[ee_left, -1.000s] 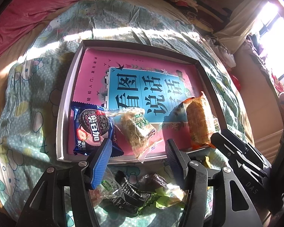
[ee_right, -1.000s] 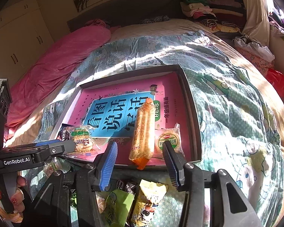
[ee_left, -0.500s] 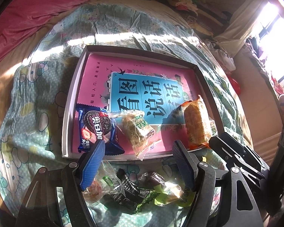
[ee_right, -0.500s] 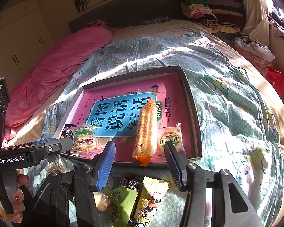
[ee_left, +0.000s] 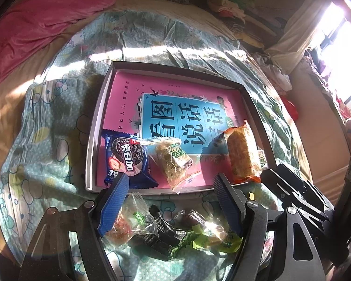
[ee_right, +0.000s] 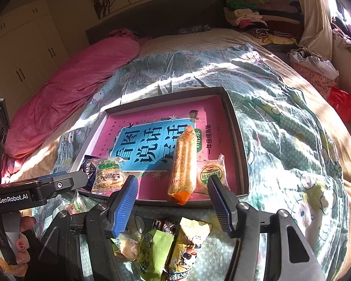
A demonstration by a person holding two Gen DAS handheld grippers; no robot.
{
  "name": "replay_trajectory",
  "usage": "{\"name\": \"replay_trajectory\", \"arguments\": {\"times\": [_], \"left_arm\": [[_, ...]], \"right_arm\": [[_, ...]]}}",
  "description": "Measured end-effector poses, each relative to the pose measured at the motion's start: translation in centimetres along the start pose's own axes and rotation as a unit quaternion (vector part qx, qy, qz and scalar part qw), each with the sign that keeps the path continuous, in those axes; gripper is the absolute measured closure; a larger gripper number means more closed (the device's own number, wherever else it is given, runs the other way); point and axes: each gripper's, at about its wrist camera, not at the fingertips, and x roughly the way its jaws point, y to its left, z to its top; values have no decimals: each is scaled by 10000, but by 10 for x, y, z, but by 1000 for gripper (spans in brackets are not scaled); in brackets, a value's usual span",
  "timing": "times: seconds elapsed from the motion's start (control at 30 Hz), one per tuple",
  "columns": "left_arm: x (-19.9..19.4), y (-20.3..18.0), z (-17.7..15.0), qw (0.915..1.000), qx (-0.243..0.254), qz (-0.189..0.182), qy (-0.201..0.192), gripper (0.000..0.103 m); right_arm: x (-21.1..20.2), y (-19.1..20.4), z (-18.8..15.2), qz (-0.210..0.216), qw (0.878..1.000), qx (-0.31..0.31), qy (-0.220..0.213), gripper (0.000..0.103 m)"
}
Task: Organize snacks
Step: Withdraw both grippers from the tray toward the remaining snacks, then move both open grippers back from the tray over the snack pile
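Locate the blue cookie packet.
In the left wrist view the blue cookie packet lies in the tray's near-left corner, beside the clear-wrapped pastry, just beyond the left gripper.

"GenRobot.AI" on left gripper (ee_right: 58, 185).

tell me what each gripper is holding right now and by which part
Nothing is held. The left gripper stands open and empty over the loose snacks on the blanket. The right gripper is opening, nothing between its jaws, near the tray.
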Motion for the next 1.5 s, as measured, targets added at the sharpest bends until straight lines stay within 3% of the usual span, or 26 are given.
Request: {"name": "replay_trajectory", "arguments": {"times": [1.5], "left_arm": [[-21,-33,-21,9986,505,-176,-56,27]], "right_arm": [[-43,4,-3,-156,9989,-143,-425,26]]}}
